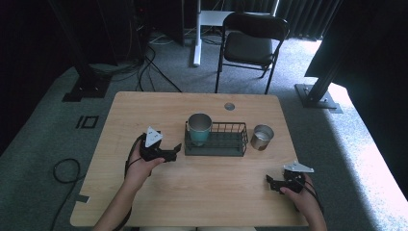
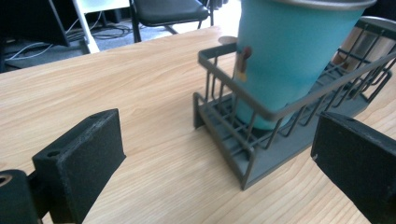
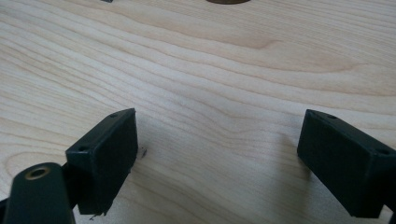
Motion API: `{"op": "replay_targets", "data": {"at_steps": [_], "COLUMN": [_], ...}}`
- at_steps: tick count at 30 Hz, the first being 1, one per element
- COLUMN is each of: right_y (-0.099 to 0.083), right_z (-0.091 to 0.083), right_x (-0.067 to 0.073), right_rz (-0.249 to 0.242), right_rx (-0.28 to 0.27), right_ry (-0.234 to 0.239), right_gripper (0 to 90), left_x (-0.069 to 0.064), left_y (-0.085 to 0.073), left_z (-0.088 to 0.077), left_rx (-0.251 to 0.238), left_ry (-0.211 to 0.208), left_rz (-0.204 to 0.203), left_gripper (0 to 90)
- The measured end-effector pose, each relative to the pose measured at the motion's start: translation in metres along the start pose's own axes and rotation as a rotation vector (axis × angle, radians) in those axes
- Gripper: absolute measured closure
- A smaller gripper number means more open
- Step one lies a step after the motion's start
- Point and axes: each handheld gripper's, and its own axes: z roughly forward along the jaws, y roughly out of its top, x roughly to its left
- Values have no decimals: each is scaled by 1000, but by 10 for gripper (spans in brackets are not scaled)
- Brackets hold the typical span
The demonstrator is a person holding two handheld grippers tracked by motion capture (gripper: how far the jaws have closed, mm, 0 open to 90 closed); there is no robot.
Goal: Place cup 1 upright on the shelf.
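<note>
The left claw [image 1: 174, 153] hangs low over a pale wooden table [image 1: 144, 110], its jaws spread wide with nothing between them. Just ahead of its tips stands a dark wire rack [image 1: 231, 144], and a teal cup [image 1: 199, 129] sits upright in the rack's near end, the end closest to this claw. In the left gripper view the cup [image 2: 285, 60] rises beyond the gap between the jaws, behind the rack's corner bars [image 2: 233, 135], not touching either jaw. A steel cup [image 1: 262, 137] stands on the table just past the far end of the rack, well apart from both claws.

The right claw [image 1: 272, 183] rests near the table's front right corner, jaws also wide apart and empty; in the right gripper view bare wood grain [image 3: 210, 93] lies between them.

Beyond the table lies grey carpet [image 1: 48, 139], with black cables [image 1: 149, 67] trailing across it. A black folding chair [image 1: 250, 43] stands past the far edge, and dark curtains [image 1: 312, 14] close off the back of the room.
</note>
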Motion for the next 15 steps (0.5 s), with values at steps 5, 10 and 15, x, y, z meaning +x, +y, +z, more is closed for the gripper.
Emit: {"op": "replay_targets", "data": {"at_steps": [5, 10, 15], "right_y": [0, 0, 0], "right_z": [0, 0, 0], "right_x": [0, 0, 0], "right_rz": [0, 0, 0], "right_rx": [0, 0, 0], "right_ry": [0, 0, 0], "right_gripper": [118, 118, 118], "left_x": [6, 15, 24], "left_y": [-7, -15, -23], "left_z": [-7, -14, -18], "left_rx": [9, 24, 42], "left_ry": [12, 29, 43], "left_rz": [-5, -6, -15], "left_gripper": [32, 32, 31]}}
